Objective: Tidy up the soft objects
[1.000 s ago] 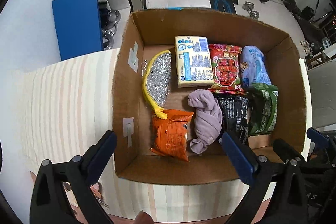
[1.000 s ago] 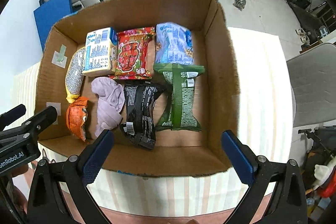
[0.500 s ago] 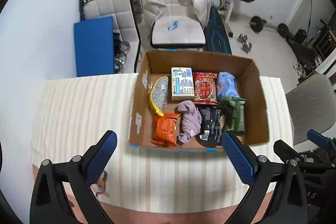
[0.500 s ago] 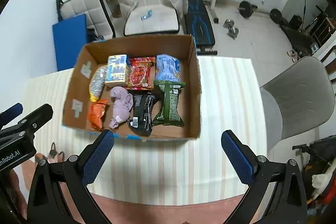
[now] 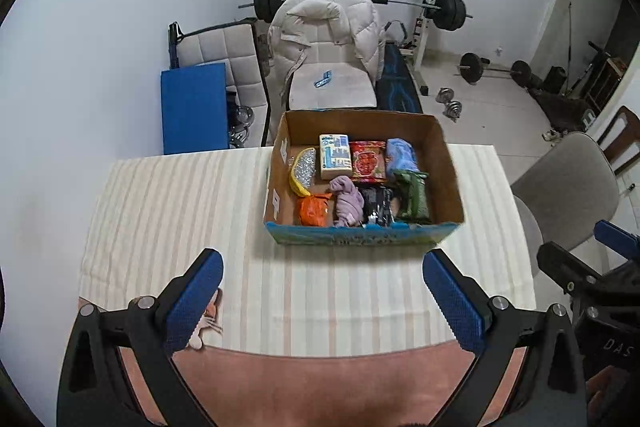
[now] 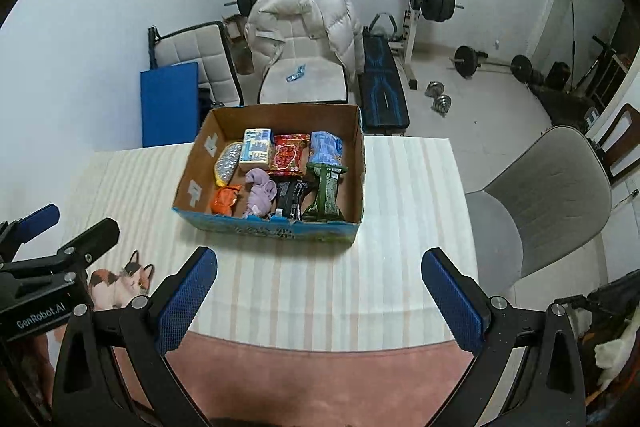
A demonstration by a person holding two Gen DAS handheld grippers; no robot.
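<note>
While we have pulled both grippers far back from the cardboard box (image 5: 362,233), our left gripper (image 5: 322,297) and right gripper (image 6: 319,293) stay wide apart, holding nothing.

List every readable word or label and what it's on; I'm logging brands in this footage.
"GenRobot.AI": on the left tongs' body, right wrist view.
"DAS": partial lettering on the right tongs' body, left wrist view.
Print on the packets in the box, including the white pack and red packet, is too small to read.
</note>
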